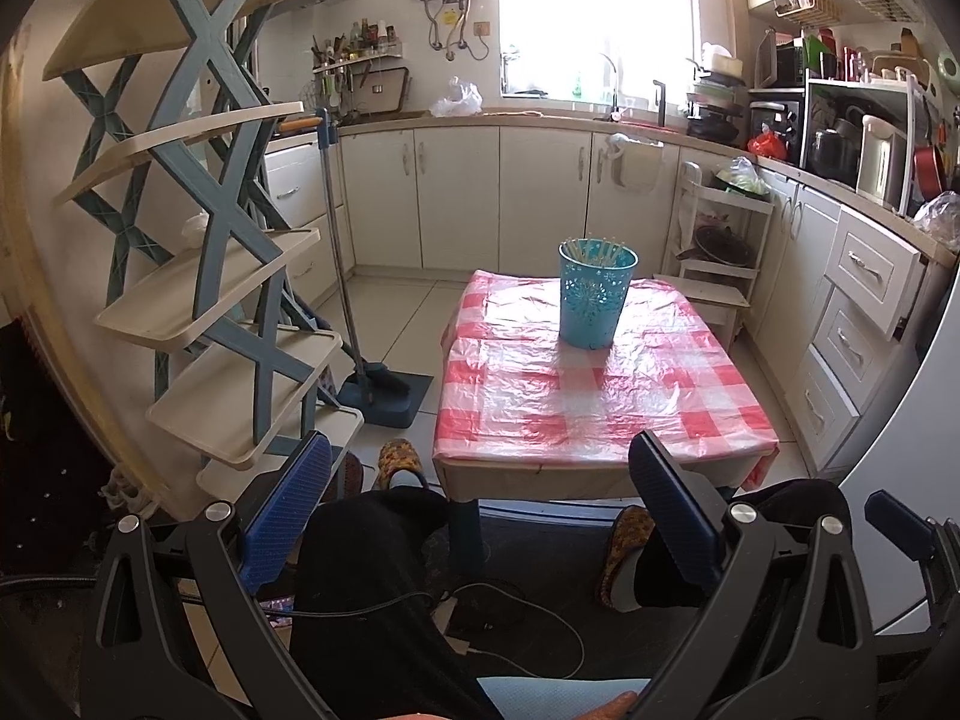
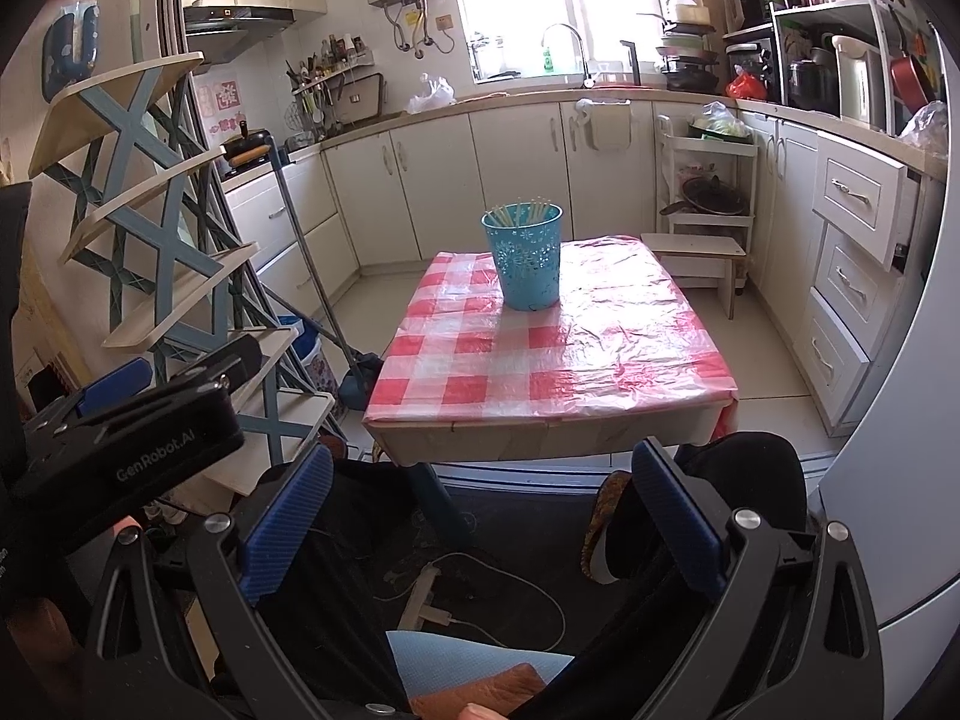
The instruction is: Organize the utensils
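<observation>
A blue perforated holder stands upright at the far side of a small table with a red-checked cover. Several pale chopsticks stand inside it. It also shows in the right wrist view, with the chopsticks in it, on the table. My left gripper is open and empty, low in front of the table above my legs. My right gripper is open and empty, also short of the table's near edge. The left gripper's body shows at the left of the right wrist view.
A tiered blue-and-cream rack stands left of the table, with a broom and dustpan beside it. White cabinets line the back and right. A low stool sits behind the table. Cables lie on the floor.
</observation>
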